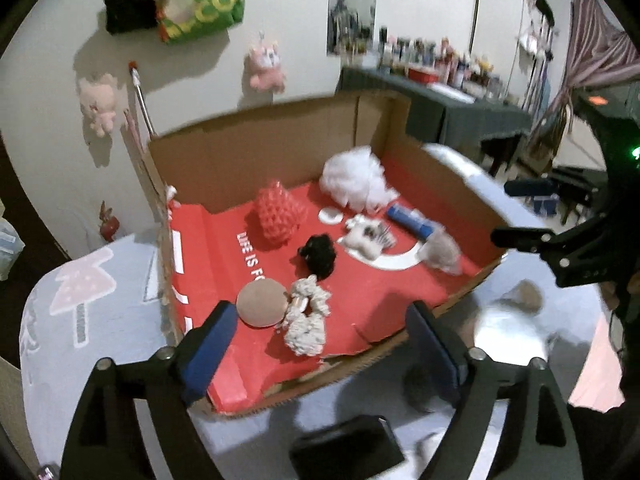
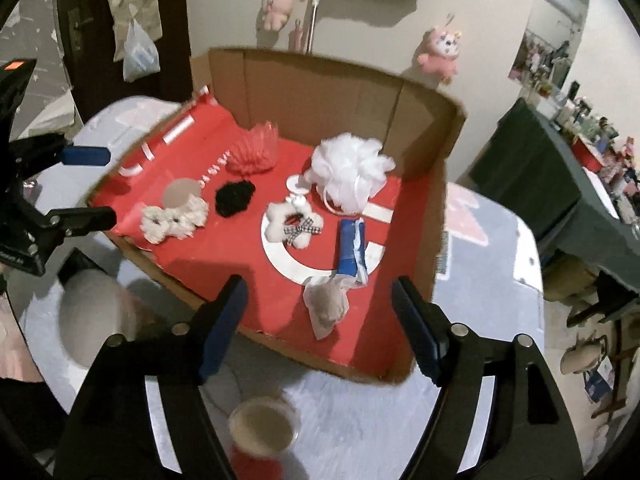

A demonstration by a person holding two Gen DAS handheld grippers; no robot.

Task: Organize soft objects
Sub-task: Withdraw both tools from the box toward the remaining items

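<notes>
While both jaws gape empty, cardboard box (image 2: 436, 216) walls ring the toys

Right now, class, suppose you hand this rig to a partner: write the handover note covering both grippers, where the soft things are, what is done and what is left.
Left gripper: open, nothing between the jaws, above the box's near edge.
Right gripper: open, empty too.
In the cardboard box: white bath pouf, pink mesh piece, black scrunchie, white plush toy, blue roll, beige cloth, cream scrunchie, round tan puff.
Done: these soft items lie inside the box.
Left: a blurred pale thing sits outside on the table; what it is cannot be told. Check it.
</notes>
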